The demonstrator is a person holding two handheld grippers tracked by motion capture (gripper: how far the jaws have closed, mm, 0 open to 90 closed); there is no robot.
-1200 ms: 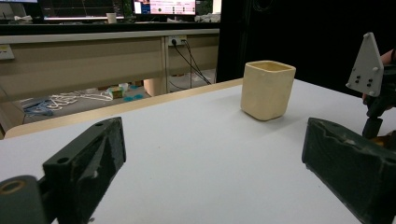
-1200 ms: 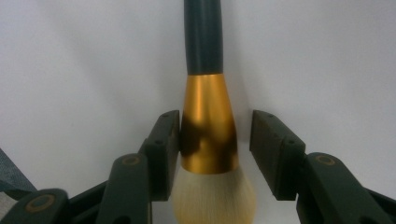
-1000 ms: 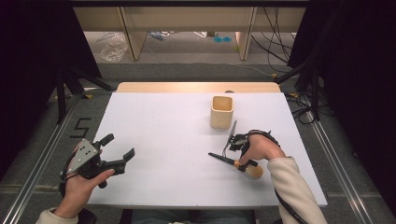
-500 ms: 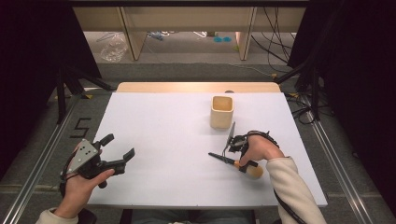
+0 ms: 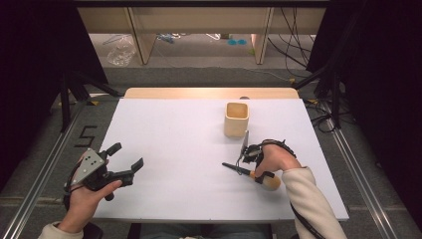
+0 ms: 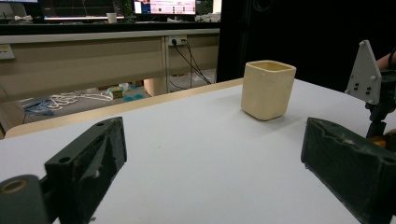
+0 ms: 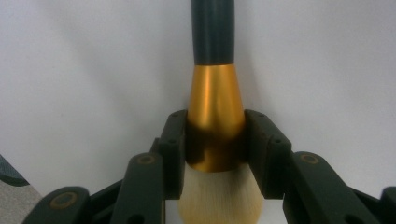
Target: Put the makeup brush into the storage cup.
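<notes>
Right gripper [image 5: 247, 162] sits near the right edge of the tabletop [image 5: 174, 149], toward the near side, held by the person's right hand [image 5: 278, 159]. Its jaws have just been closing and now clamp a makeup brush [image 5: 251, 174]. In the right gripper view both pads press the brush's gold ferrule [image 7: 215, 116] from either side, with cream bristles [image 7: 219, 196] at the bottom between the jaw arms and the dark handle [image 7: 212, 30] running up and away over the white surface. In the high view the brush lies low on the tabletop, dark handle tip pointing toward the left edge, the bristle end toward the right edge under the hand. Whether the brush rests on the surface or is lifted just off it I cannot tell.

Left gripper [image 5: 124, 162] is held in the left hand [image 5: 87, 199] at the near left corner of the tabletop, jaws wide apart, nothing between them. The left gripper view shows bare white table between its two black jaws.

A cream square cup [image 5: 236, 119] stands upright toward the far edge, right of centre, just beyond the right gripper and apart from it. In the left gripper view the cup [image 6: 267, 88] stands open side up, with the grey plate [image 6: 365, 74] of the other gripper to its right.
</notes>
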